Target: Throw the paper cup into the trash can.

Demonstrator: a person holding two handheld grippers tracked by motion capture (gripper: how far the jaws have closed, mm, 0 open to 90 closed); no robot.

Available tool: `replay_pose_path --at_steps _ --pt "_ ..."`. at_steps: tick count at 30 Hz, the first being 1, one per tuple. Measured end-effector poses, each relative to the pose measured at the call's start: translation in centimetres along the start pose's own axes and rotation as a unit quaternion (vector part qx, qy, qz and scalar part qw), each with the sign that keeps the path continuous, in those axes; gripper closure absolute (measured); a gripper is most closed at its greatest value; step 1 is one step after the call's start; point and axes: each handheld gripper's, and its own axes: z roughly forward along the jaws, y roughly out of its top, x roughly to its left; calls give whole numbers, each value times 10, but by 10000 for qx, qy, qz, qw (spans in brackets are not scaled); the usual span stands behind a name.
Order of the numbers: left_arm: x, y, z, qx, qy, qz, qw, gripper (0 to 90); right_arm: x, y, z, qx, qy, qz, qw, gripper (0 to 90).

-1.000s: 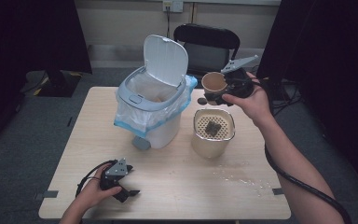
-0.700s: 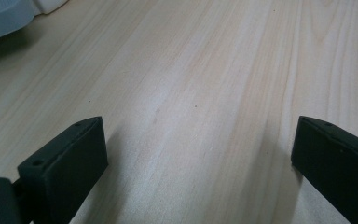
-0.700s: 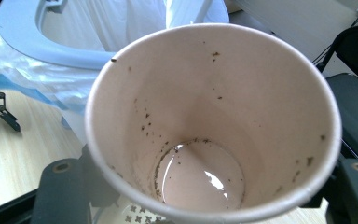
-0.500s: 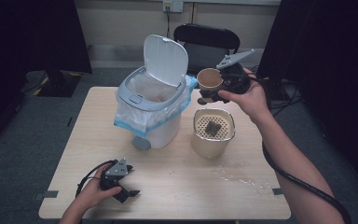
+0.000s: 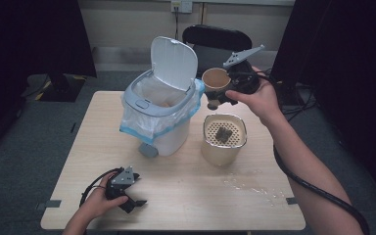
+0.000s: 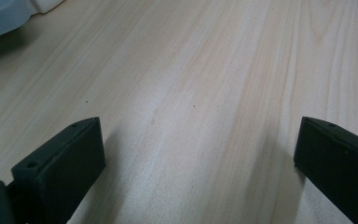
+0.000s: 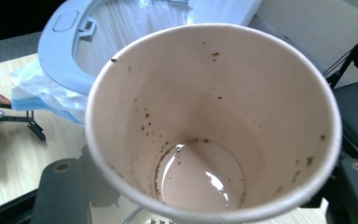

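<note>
One paper cup [image 5: 216, 79], pinched between the right gripper [image 5: 221, 96] jaws, sits beside the open bin [image 5: 157, 110]; the left gripper [image 5: 133, 201] jaws, just opening, are spread and empty.

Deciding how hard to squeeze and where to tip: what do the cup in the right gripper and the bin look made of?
Cup: seemingly paper, matte tan wall with a rolled rim, flecked inside and wet at the bottom. Bin: apparently smooth moulded plastic, pale with a grey-blue rim and hinged lid, lined with a thin translucent bag, probably plastic film.
</note>
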Motion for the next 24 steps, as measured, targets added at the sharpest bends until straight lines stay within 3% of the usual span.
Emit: replay_pose_path --at_steps 14,24 --pt "1 0 0 43 -13 49 10000 6 7 20 -3 -46 69 10 10000 280" --pt "1 0 0 69 -24 56 10000 0 19 36 6 -77 173 -86 9998 279"
